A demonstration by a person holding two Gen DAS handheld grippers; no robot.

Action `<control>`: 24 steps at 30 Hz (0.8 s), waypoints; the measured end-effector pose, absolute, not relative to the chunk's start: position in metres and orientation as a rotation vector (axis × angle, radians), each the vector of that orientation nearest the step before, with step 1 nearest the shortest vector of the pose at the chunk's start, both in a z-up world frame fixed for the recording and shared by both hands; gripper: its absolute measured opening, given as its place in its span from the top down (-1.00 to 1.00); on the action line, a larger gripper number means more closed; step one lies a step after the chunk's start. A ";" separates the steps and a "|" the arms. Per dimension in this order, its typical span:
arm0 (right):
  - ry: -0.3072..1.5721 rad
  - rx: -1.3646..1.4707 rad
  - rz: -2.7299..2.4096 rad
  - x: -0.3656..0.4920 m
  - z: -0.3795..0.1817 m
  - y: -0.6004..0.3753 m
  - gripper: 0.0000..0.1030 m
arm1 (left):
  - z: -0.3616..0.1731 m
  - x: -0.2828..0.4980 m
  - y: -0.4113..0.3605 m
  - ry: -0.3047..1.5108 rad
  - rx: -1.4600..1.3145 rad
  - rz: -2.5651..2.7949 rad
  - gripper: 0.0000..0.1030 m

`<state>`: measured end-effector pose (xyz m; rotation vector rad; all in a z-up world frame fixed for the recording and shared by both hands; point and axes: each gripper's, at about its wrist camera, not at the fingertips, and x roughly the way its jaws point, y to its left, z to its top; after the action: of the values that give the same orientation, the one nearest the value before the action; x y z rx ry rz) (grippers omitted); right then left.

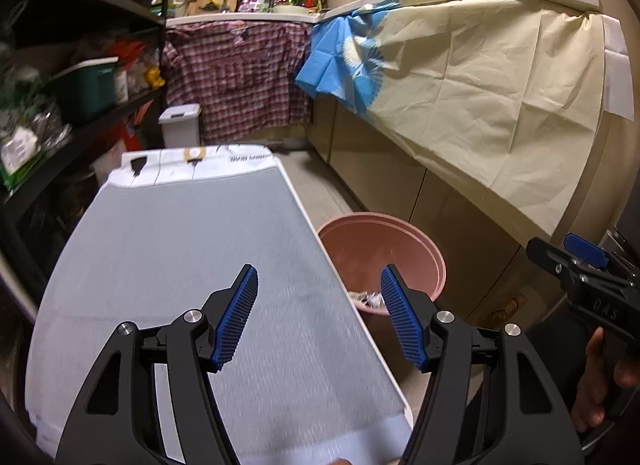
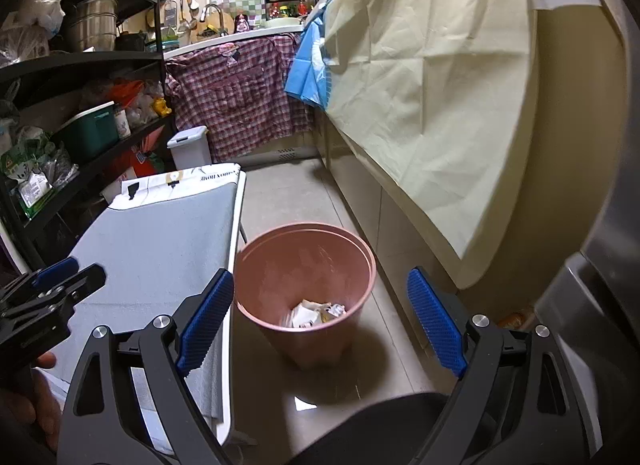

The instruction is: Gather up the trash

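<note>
Right wrist view: both tongs [image 2: 320, 321] [image 1: 319, 317] gape wide, empty, above pink bin [image 2: 276, 265] holding crumpled paper [image 2: 316, 313]

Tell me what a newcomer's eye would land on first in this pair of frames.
Probably the pink bin on the tiled floor, with crumpled paper trash at its bottom, standing right beside the grey-topped table. Next, the blue-padded left hand-held gripper, open over the table edge, and the right hand-held gripper, open above the bin. Behind, a cream sheet drapes the counter at right.
</note>
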<state>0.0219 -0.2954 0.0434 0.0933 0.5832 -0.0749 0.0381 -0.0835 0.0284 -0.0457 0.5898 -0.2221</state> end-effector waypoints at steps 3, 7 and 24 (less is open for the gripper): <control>0.575 0.096 -0.074 0.014 0.044 -0.296 -0.71 | 0.024 0.024 -0.078 0.601 -0.067 -0.199 -0.22; 0.560 0.101 -0.075 0.007 0.043 -0.296 -0.72 | 0.016 0.012 -0.082 0.600 -0.043 -0.184 -0.22; 0.562 0.097 -0.076 0.008 0.040 -0.293 -0.72 | 0.013 0.015 -0.089 0.577 -0.029 -0.168 -0.22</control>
<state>0.0080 -0.2934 0.0404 0.0966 0.5623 -0.0758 0.0152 -0.0889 0.0130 -0.0292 0.5774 -0.1682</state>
